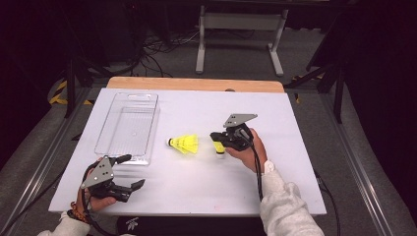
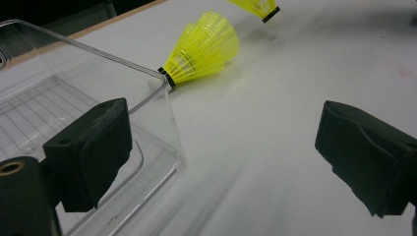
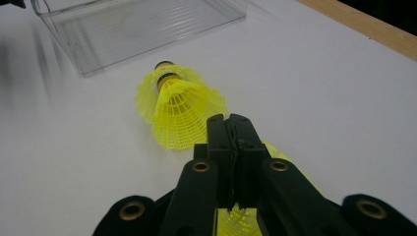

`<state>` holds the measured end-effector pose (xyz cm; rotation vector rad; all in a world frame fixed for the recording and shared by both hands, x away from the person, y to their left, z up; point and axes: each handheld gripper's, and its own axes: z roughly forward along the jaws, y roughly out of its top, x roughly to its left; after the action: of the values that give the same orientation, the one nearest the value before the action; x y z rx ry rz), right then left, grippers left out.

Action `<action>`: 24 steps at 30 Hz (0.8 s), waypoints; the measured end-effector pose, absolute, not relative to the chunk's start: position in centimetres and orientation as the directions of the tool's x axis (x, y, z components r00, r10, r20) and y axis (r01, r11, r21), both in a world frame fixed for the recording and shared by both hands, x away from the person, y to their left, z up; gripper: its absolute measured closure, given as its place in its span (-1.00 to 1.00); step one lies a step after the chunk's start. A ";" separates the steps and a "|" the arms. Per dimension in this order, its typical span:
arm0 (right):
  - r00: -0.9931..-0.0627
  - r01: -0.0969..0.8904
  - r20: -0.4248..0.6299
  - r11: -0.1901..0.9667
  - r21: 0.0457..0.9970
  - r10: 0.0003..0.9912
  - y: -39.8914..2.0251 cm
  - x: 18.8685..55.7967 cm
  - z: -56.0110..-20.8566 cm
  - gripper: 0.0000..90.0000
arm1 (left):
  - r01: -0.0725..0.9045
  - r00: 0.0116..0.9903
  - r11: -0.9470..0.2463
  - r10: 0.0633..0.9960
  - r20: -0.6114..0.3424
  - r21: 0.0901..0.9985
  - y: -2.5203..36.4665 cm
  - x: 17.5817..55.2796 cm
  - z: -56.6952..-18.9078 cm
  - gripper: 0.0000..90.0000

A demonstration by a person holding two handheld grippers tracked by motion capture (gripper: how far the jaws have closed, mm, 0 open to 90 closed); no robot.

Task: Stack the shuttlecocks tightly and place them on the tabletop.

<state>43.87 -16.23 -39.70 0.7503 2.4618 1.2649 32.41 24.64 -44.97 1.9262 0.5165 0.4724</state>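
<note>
My right gripper [image 1: 219,139] [image 3: 231,129] is shut on the mesh skirt of a yellow shuttlecock [image 1: 218,147] [image 3: 281,156], which stands cork-down on the white table right of centre. That shuttlecock's skirt [image 2: 255,7] also peeks in at the top of the left gripper view. A second yellow shuttlecock [image 1: 185,143] [image 2: 205,48] [image 3: 178,110] lies on its side just left of it, cork toward the clear tray; it looks like two nested together. My left gripper [image 1: 132,171] [image 2: 223,142] is open near the tray's near right corner, with nothing between its jaws.
A clear plastic tray [image 1: 147,105] [image 2: 98,73] [image 3: 137,24] sits empty on the table's left half. The white tabletop [image 1: 196,191] lies on a wooden board whose far edge [image 1: 196,83] shows. Cables and a stand's legs are on the floor beyond.
</note>
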 end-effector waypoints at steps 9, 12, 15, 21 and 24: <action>-0.795 0.364 0.021 0.450 0.816 0.606 -17.9 43.3 -41.4 0.90 | 0.142 0.831 -0.371 0.548 0.093 0.918 24.6 32.4 -45.0 -0.83; -0.784 0.371 0.023 0.439 0.819 0.621 -18.7 43.2 -41.4 0.83 | 0.142 0.831 -0.372 0.549 0.094 0.917 24.6 32.4 -45.0 -0.83; -0.771 0.380 0.021 0.434 0.817 0.636 -19.5 43.0 -41.3 0.74 | 0.142 0.831 -0.372 0.549 0.094 0.917 24.6 32.4 -45.0 -0.83; -0.754 0.411 0.035 0.430 0.804 0.656 -21.2 42.5 -41.5 0.55 | 0.142 0.830 -0.374 0.549 0.095 0.916 24.6 32.4 -45.0 -0.83; -0.752 0.426 0.039 0.441 0.790 0.658 -22.1 42.0 -41.7 0.43 | 0.142 0.830 -0.373 0.549 0.095 0.917 24.6 32.4 -45.0 -0.83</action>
<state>42.03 -22.07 -41.72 0.9358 2.4215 1.2092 32.39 24.56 -44.97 1.9325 0.5156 0.4727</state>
